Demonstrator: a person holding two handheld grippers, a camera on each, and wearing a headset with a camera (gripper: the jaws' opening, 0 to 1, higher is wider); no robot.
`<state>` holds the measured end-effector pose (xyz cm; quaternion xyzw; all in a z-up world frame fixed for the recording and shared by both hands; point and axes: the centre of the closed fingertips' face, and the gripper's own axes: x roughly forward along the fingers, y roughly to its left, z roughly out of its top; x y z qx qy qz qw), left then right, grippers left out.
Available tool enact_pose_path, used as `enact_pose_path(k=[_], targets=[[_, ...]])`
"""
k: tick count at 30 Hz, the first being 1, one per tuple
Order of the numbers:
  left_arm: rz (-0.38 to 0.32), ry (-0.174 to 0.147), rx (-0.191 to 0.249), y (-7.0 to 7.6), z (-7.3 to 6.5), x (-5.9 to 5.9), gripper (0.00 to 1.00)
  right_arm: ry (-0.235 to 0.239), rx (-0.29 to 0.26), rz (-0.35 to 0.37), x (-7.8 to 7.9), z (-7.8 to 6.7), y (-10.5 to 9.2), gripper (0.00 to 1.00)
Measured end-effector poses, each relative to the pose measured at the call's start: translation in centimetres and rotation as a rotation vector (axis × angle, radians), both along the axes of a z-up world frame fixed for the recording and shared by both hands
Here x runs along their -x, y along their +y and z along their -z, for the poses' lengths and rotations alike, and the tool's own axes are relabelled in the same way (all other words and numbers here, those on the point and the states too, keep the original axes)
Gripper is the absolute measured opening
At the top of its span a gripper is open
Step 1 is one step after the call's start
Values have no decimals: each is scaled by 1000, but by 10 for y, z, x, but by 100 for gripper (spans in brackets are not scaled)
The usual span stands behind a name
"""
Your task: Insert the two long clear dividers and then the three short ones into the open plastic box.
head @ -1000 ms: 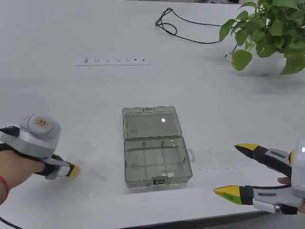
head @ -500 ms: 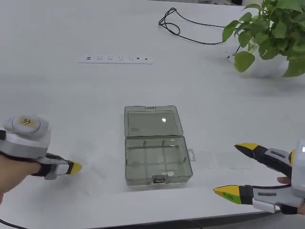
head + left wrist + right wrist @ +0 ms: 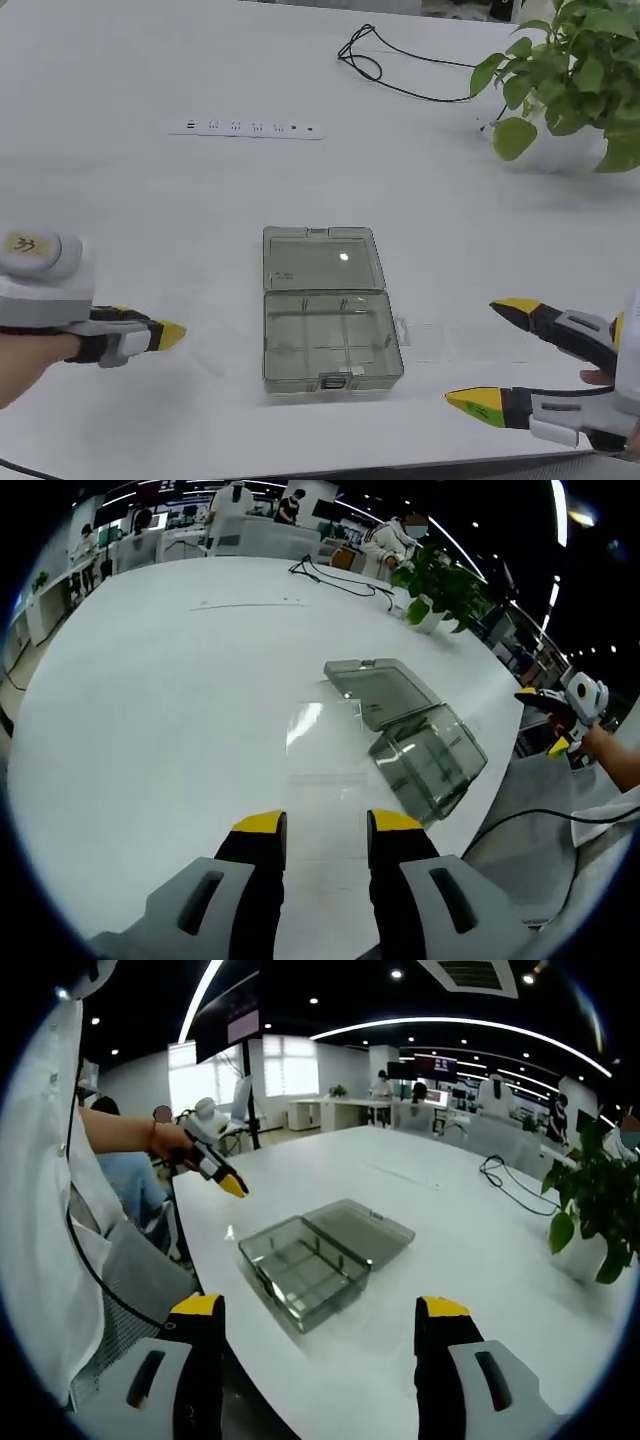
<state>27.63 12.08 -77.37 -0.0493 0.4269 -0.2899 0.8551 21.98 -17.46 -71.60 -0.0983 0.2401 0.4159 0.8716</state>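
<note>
The open smoky plastic box (image 3: pixel 332 342) lies mid-table with its lid (image 3: pixel 322 258) folded back; inside it a grid of divider walls shows. Flat clear dividers (image 3: pixel 452 338) lie on the table just right of the box, and a faint clear piece (image 3: pixel 318 742) lies left of it. My left gripper (image 3: pixel 172 334) hovers left of the box, its jaws a small gap apart with nothing between them (image 3: pixel 326 830). To the right of the box my right gripper (image 3: pixel 492 353) stands wide open and holds nothing (image 3: pixel 320 1308). The box (image 3: pixel 305 1265) lies ahead of the right gripper's jaws.
A white power strip (image 3: pixel 250 128) lies behind the box. A black cable (image 3: pixel 400 75) loops at the back, beside a potted plant (image 3: pixel 570 70) at the back right. The table's front edge runs just below both grippers.
My left gripper has risen slightly and moved right toward the box. The right gripper has stayed where it was. The head view has shifted a little.
</note>
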Motion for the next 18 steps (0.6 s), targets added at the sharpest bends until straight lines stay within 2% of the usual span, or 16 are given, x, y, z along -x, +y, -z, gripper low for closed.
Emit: enact_pose_path(k=[5,9,18], targets=[[1,-40,57,-14,-19,-2,30,-12,-19,-1,-3,-10,6,77],[13,-81,114,-31,-37,-3,30,-22,-42,-1,-7,-21,14,75],[26,-129,210,-60,-63,-1,30,-37,-104,14,-15,-46,31,67]])
